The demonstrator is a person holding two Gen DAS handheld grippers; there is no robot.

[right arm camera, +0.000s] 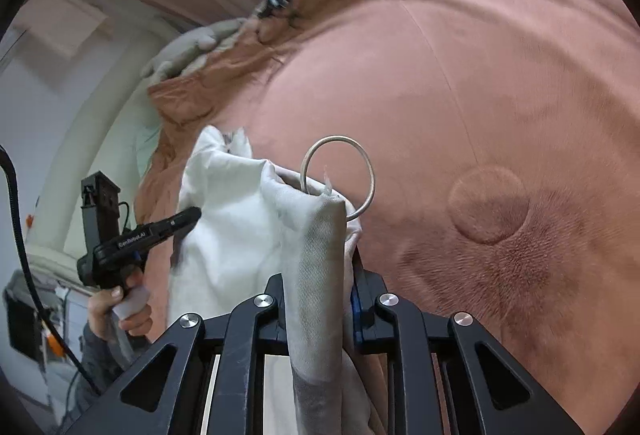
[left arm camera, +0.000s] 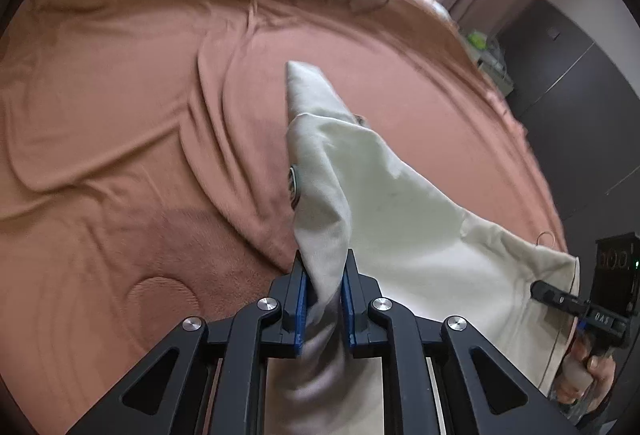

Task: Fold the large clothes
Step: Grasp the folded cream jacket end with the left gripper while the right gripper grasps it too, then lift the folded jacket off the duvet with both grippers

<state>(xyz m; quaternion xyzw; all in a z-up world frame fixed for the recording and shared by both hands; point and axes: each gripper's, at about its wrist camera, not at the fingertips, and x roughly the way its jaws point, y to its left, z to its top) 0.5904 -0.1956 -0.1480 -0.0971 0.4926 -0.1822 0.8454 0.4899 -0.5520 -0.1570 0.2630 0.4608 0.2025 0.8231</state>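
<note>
Two claws are each pinching a bunch of the same cream garment (left arm camera: 400, 219) above the bed. The left claw (left arm camera: 324, 299) is clamping a gathered fold between its blue pads (left arm camera: 301, 309), the cloth trailing away to a point over the middle of the brown bedspread (left arm camera: 120, 95). The right claw (right arm camera: 320, 299) is gripping a thick rolled edge beside a metal ring (right arm camera: 340, 175) fixed to the fabric. Between them the garment is hanging slack, near the bed's edge. A hand (right arm camera: 124, 311) is holding the left claw's handle.
</note>
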